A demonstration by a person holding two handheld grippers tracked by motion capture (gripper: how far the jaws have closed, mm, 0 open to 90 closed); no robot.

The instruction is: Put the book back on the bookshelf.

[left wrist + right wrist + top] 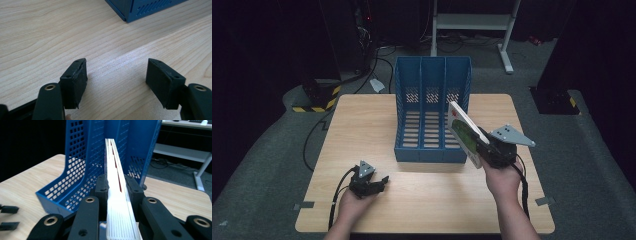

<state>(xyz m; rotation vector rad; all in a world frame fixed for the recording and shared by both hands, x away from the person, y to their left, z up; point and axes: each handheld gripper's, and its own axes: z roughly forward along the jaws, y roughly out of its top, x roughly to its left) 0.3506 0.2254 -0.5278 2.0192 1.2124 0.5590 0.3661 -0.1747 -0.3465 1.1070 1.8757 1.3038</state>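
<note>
You held the thin, flat book, white-edged and glossy, tilted above the tabletop at the right front corner of the perforated blue plastic file rack. Your right tool gripped its lower edge. Your left tool rested released on bare woodgrain, well apart.

A: What is cut off?
B: The blue file rack runs past the left gripper view's top edge.
A: And the book?
B: Its cover print is too small to read.
</note>
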